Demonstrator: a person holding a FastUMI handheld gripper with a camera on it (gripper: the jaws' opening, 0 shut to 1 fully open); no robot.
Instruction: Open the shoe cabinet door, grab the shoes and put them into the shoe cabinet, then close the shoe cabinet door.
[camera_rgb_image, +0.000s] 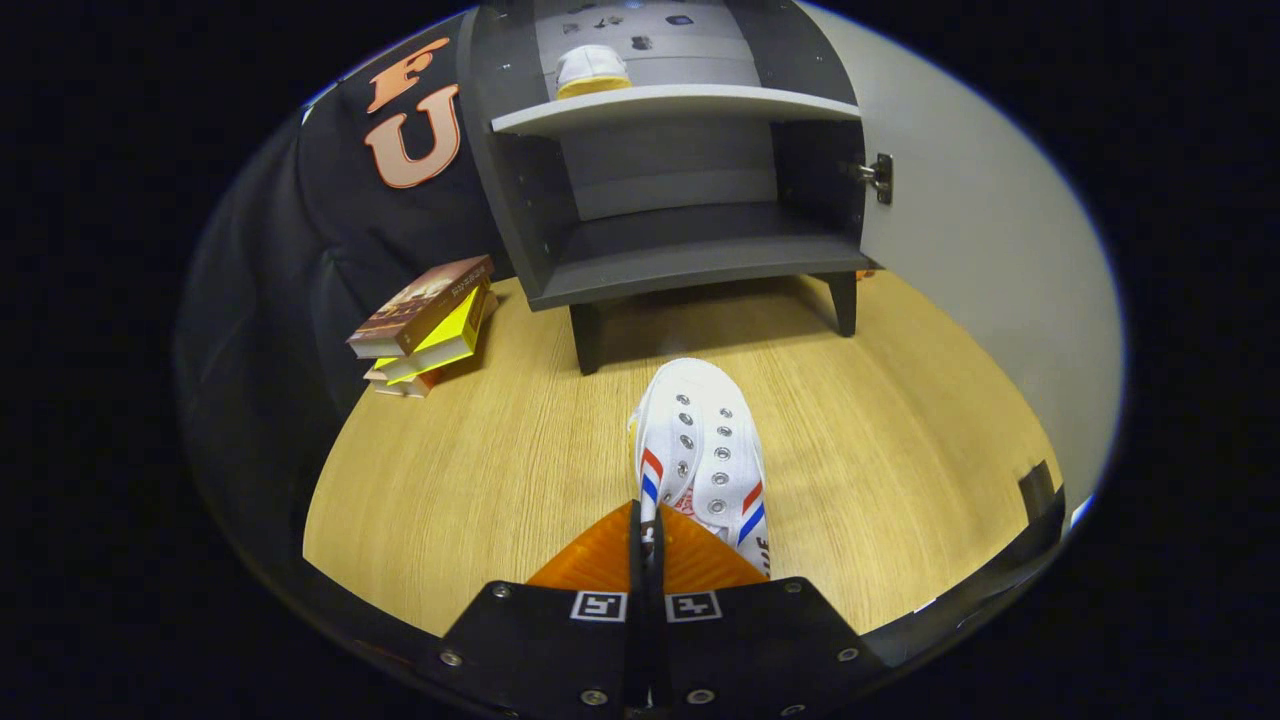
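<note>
A white canvas shoe (700, 445) with red and blue stripes and metal eyelets points toe-first toward the cabinet, just ahead of my fingers. My gripper (648, 528) is shut on the shoe's side wall near the heel, the two fingers pressed close together. The dark grey shoe cabinet (680, 160) stands on short legs beyond the shoe, its door (990, 230) swung open to the right. A second shoe (592, 72) rests on the cabinet's upper shelf (680, 102). The lower shelf (700, 258) holds nothing.
A stack of books (425, 325) lies on the wooden floor (480, 470) left of the cabinet, against the black cloth wall. The open pale door stands along the right side. A dark ledge (1035, 500) borders the floor at the near right.
</note>
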